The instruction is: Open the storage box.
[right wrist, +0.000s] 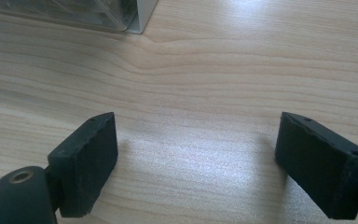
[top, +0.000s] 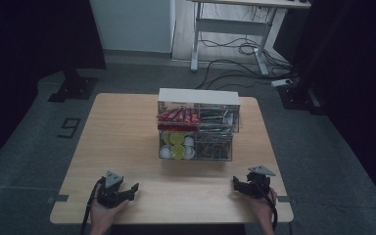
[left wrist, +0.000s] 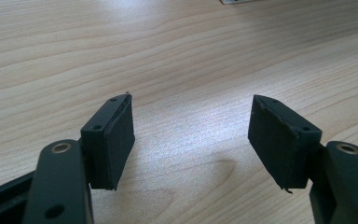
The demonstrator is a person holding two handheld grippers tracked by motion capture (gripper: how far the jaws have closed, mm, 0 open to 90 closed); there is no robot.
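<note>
High view: both hands rest at the near edge of the wooden desk (top: 122,132), the left tool (top: 127,190) near the left corner and the right tool (top: 240,185) near the right, each with a grey three-cornered plate on top and a cable trailing back along the wrist. Both point toward the middle of the desk, where a clear two-tier organizer (top: 198,125) stands well apart from them. Its upper tier holds red packets (top: 177,115), its lower tier round green and white capsules (top: 177,146); any writing on them is too small to read.

Left gripper view: the left tool (left wrist: 191,128) hangs just above bare wood, jaws wide, nothing between them.

Right gripper view: the right tool (right wrist: 198,158) is likewise spread wide and empty, and a corner of the organizer (right wrist: 121,14) shows at the top left.
</note>
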